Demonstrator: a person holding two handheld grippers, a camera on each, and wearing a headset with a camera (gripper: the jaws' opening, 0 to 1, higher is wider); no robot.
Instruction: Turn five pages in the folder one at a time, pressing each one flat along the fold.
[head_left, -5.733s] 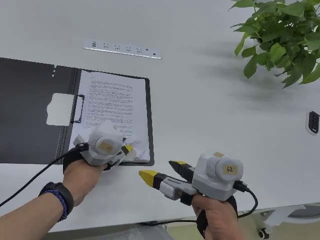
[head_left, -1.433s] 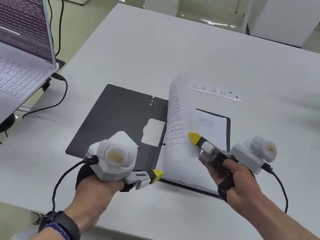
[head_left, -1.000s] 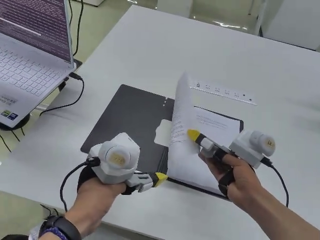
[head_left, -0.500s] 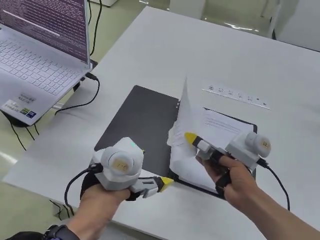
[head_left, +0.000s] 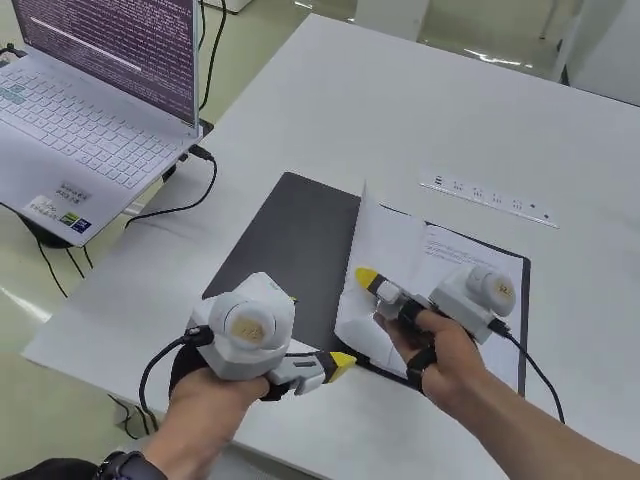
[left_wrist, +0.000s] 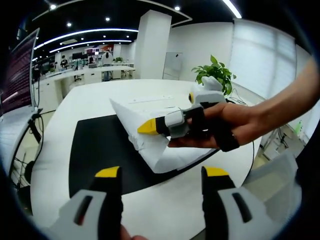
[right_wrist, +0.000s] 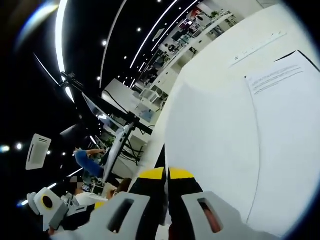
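Head view: right tool (head_left: 367, 278) on page (head_left: 386, 238)

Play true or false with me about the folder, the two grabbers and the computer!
The right gripper pinches a page. True.
The left gripper holds the page too. False: its jaws are open, holding nothing.
The laptop is closed. False: it is open, with its screen lit.
The folder lies open on the table. True.
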